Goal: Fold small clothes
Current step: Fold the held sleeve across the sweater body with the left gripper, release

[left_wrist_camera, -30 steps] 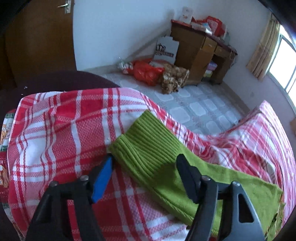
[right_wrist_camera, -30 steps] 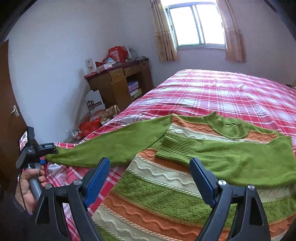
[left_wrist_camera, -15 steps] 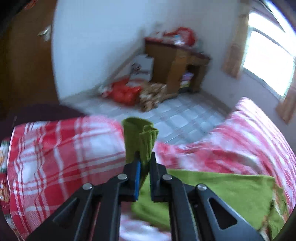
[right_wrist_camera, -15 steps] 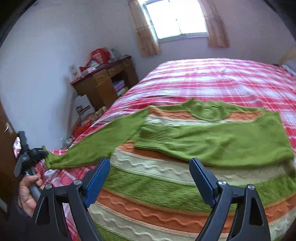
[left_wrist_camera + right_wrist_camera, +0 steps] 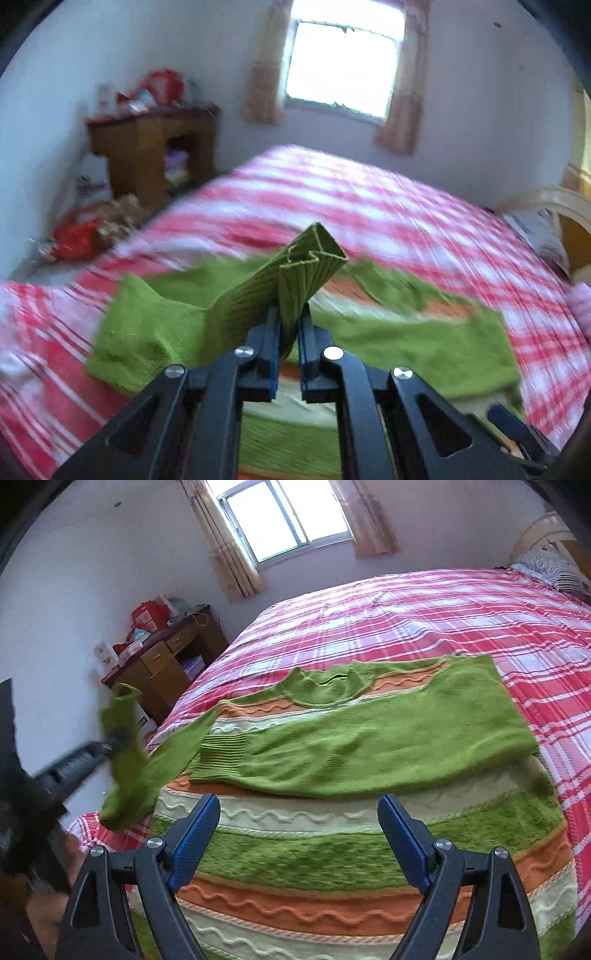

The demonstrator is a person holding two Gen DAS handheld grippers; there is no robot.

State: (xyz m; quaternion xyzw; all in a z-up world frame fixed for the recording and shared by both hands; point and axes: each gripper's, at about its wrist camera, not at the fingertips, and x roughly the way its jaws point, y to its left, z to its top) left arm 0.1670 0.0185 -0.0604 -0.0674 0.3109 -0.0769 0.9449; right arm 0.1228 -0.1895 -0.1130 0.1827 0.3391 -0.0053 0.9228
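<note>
sweater (image 5: 369,812) | green-orange-cream stripes | flat on bed | left sleeve (image 5: 295,284) lifted

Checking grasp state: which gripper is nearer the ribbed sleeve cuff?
Left. The left gripper is shut on the sleeve cuff, lifted off the bed. The right gripper hangs open over the sweater hem, apart from it.

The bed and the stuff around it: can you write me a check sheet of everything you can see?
Surface: red and white checked bedspread, mostly flat.
Job's things: green, orange and cream striped knitted sweater lies flat; one green sleeve folded across its chest; the other sleeve's ribbed green cuff is lifted.
Clutter: red boxes on the brown wooden desk; red bag on the floor.
Grippers: left tongs shut on the cuff; right tongs open, over the sweater's hem.
Cables: nothing seen.
Surroundings: window with beige curtains, striped pillow.
</note>
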